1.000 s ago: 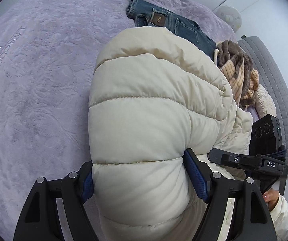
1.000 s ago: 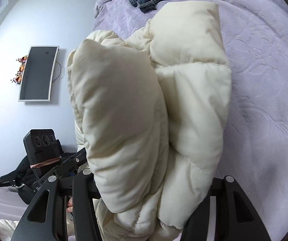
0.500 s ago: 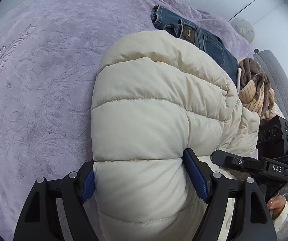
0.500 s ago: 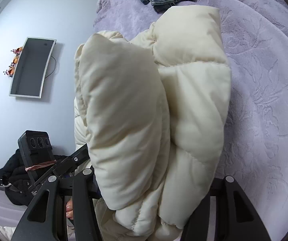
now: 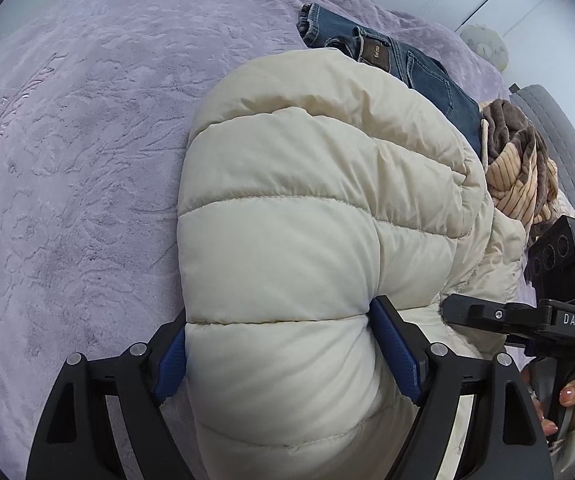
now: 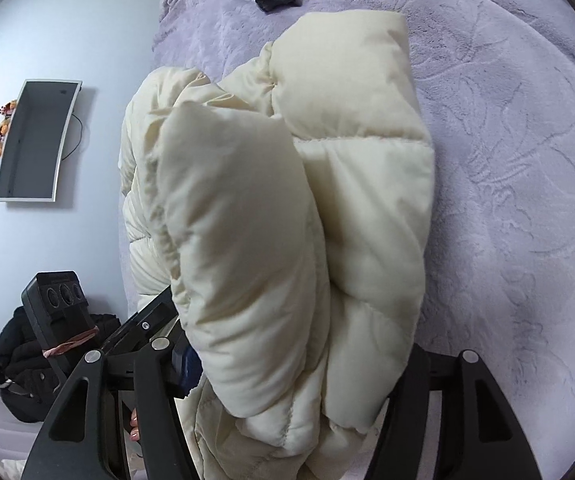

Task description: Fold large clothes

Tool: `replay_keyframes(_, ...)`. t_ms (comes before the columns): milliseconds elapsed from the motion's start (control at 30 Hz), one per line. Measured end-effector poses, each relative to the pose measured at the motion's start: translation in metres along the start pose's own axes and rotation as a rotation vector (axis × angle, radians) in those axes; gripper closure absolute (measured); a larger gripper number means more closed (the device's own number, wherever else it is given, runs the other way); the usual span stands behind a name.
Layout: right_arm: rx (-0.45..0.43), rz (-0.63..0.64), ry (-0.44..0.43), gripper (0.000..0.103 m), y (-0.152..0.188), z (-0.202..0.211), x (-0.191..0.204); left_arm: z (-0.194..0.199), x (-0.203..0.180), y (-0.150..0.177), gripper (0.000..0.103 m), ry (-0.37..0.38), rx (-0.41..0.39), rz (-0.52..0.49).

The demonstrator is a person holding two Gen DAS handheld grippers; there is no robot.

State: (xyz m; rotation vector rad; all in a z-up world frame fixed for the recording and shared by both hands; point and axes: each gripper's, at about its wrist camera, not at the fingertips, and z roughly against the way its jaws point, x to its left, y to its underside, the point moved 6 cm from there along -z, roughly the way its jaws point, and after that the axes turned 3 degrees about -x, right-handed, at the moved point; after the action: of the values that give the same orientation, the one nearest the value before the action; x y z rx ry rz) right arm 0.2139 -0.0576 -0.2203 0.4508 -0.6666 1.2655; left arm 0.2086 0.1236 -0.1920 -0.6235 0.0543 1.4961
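Observation:
A cream puffer jacket (image 5: 307,208) lies folded into a thick bundle on the purple bedspread (image 5: 87,160). My left gripper (image 5: 283,320) clamps the bundle's near end, blue pads (image 5: 395,352) still pressed into the padding while its jaws are opening. In the right wrist view the same jacket (image 6: 327,200) bulges between the fingers of my right gripper (image 6: 295,352). Those jaws are opening, one blue pad (image 6: 187,364) shows against the fabric and the other is hidden by it. The right gripper (image 5: 507,316) sits close beside the left one.
Folded blue jeans (image 5: 407,64) lie beyond the jacket, with a brown striped garment (image 5: 519,168) to their right. A grey quilted panel (image 5: 567,140) edges the bed. A wall screen (image 6: 35,140) and dark clothes (image 6: 15,360) lie off the bed's side.
Both grippers have sunk toward the bed with the jacket. The right gripper's jaws have spread a little, so its left blue pad now shows beside the fabric.

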Motion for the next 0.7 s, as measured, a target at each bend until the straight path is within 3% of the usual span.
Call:
replay_keyframes(233, -0.078, -0.001, 0.098, 0.037, 0.003, 0.051, -0.001, -0.002, -0.001, -0.001, 0.019, -0.011, 0.003, 0.0)
replay_keyframes(300, -0.111, 0.001, 0.113, 0.046, 0.001, 0.068, 0.003, -0.002, -0.001, -0.001, 0.019, -0.011, 0.005, 0.001)
replay_keyframes(367, -0.141, 0.013, 0.111, 0.068, 0.006, 0.08, -0.003, -0.002, -0.001, -0.001, 0.019, -0.012, 0.006, 0.0)
replay_keyframes(433, -0.174, 0.038, 0.13, 0.075, 0.007, 0.091, -0.002, -0.003, -0.001, -0.002, 0.019, -0.013, 0.007, 0.001)
replay_keyframes(600, -0.235, 0.167, 0.187, 0.077, 0.009, 0.098, 0.032, -0.004, -0.001, -0.003, 0.019, -0.018, 0.015, 0.001)
replay_keyframes(700, -0.228, 0.261, 0.237, 0.077, 0.011, 0.091, 0.047, -0.003, -0.002, -0.006, 0.019, -0.027, 0.026, 0.006)
